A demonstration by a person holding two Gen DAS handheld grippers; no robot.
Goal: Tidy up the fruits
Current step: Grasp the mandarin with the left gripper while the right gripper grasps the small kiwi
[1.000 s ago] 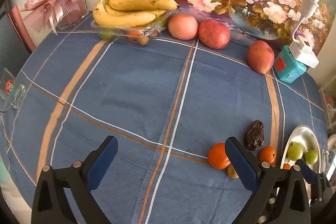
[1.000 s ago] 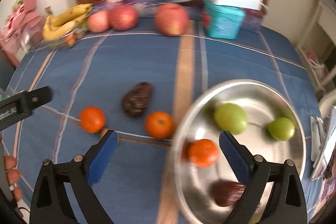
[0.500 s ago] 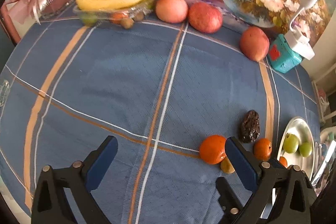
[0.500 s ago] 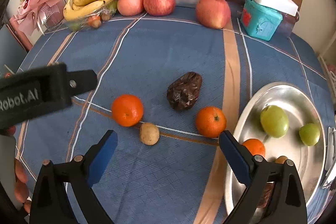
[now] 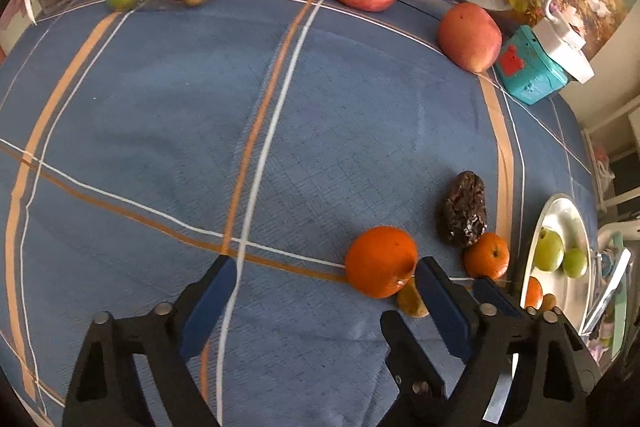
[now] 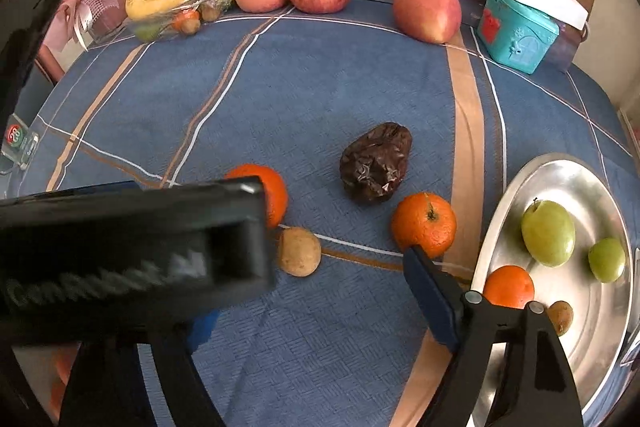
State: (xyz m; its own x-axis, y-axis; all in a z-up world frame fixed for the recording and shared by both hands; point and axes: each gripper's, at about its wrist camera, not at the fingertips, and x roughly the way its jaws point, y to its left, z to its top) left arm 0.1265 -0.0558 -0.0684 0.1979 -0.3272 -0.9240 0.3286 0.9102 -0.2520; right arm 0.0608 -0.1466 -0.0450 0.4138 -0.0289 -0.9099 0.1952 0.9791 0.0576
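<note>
Left wrist: hand-held gripper (image 5: pixel 324 277) closing, empty.

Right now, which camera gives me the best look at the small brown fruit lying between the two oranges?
The right wrist view: the small brown fruit lies whole and unobstructed on the cloth. In the left wrist view, only a sliver shows, tucked between the big orange and the tool's finger.

On the side of your left tool (image 6: pixel 136 259), crossing the right wrist view, you can see pale printed lettering, but it is too blurred to read. At the table's left edge, a small clear stand (image 6: pixel 18 143) carries a red and green round logo, illegible.
</note>
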